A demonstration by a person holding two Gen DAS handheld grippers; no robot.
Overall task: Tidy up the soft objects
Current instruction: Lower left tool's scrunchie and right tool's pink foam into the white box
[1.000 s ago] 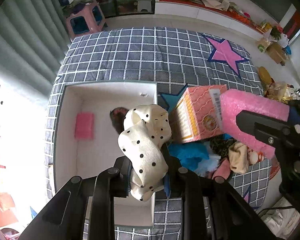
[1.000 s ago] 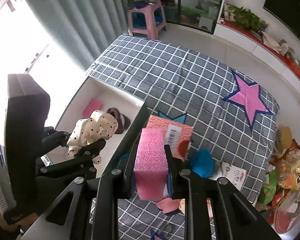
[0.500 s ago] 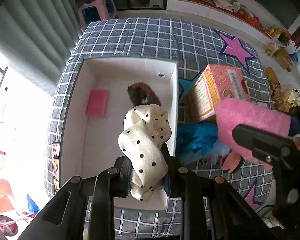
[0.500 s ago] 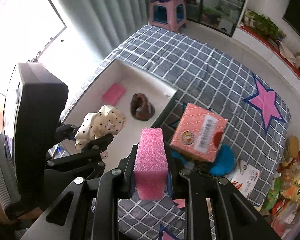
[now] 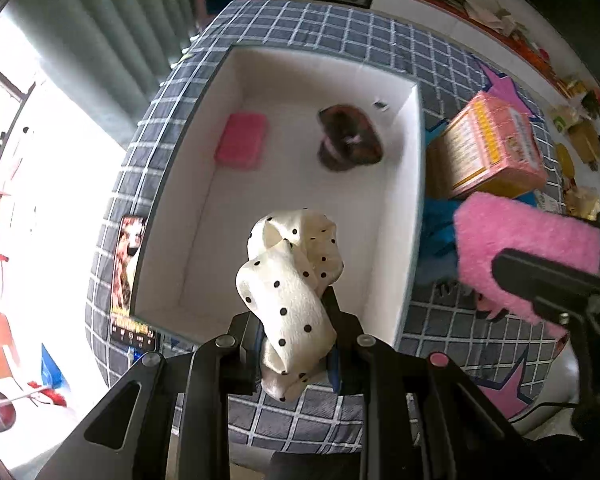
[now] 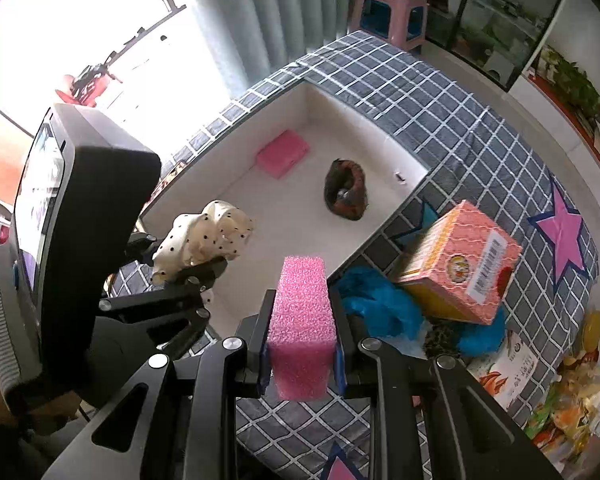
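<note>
Over the white box [image 5: 414,184], left gripper [image 5: 296,334] pinched on polka-dot scrunchie [image 5: 290,280], right gripper [image 6: 302,354] clamped on pink sponge [image 6: 302,320] near the rim; risked dropping the sponge outside onto the checked cloth [image 6: 440,120] if released early.

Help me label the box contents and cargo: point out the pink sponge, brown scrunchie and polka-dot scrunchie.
pink sponge [image 6: 302,320], right wrist view, front face.
brown scrunchie [image 5: 350,138], left wrist view, its middle.
polka-dot scrunchie [image 5: 290,292], left wrist view, front fold.

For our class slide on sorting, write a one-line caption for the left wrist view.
Left gripper holds a spotted cloth over a white box.
</note>
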